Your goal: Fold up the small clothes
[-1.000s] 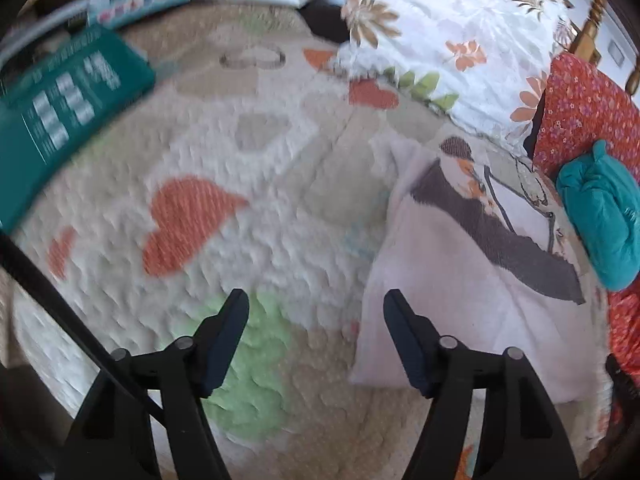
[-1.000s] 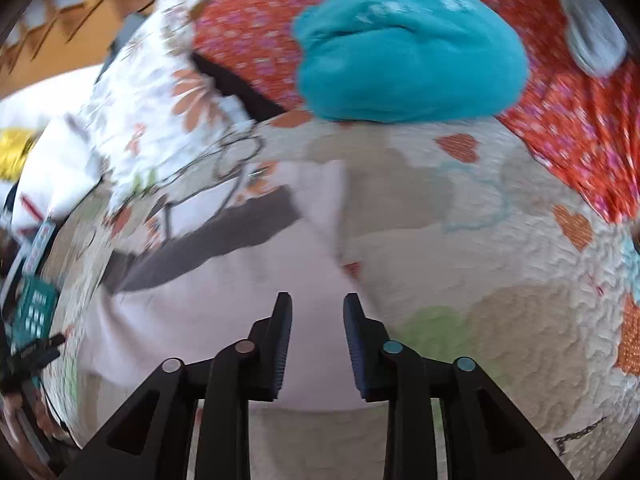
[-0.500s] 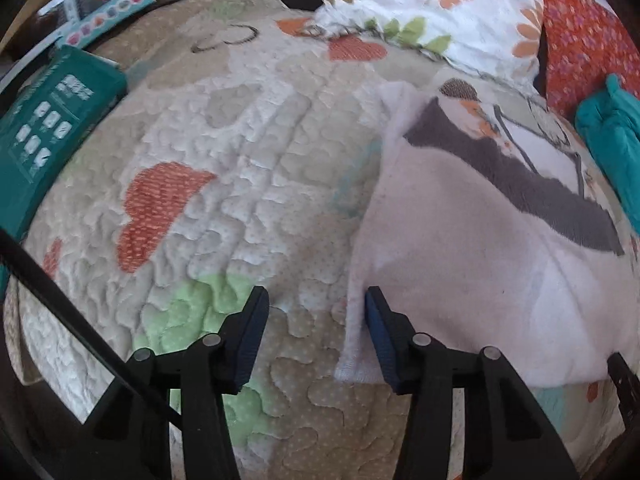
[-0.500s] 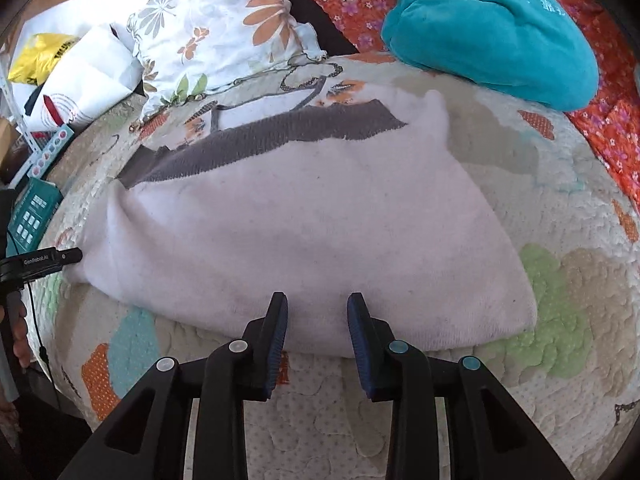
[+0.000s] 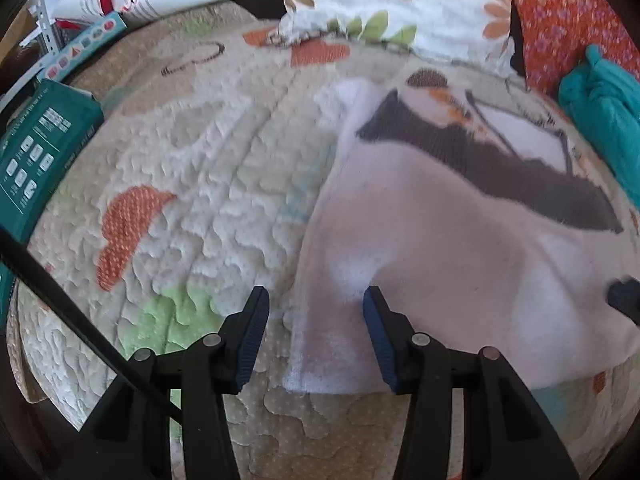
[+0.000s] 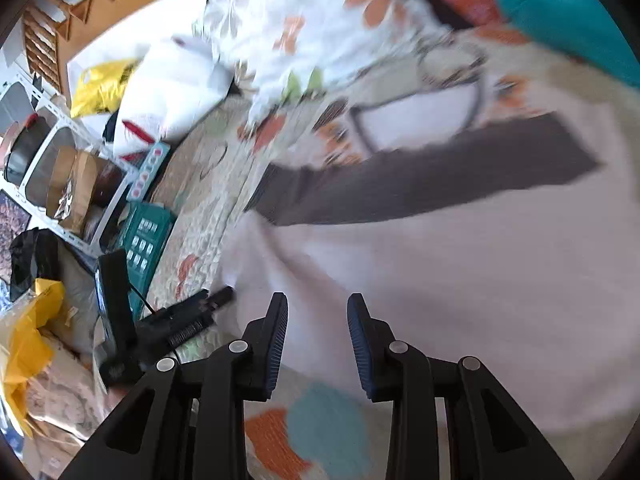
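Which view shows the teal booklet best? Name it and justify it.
The left wrist view: the teal booklet lies large at the left edge, with its white icon grid sharp. The right wrist view shows the same booklet small, far off at the bed's edge, partly hidden behind the left gripper.

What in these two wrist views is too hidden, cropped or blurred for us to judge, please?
- White garment: type unclear; left wrist view, right edge crops it, and it lies folded over.
- Whether the left gripper touches the garment's corner: unclear; soft focus there.
- Print on the garment: unreadable; right wrist view, motion blur.
- Lettering on the green box: too small and cropped at the left edge.
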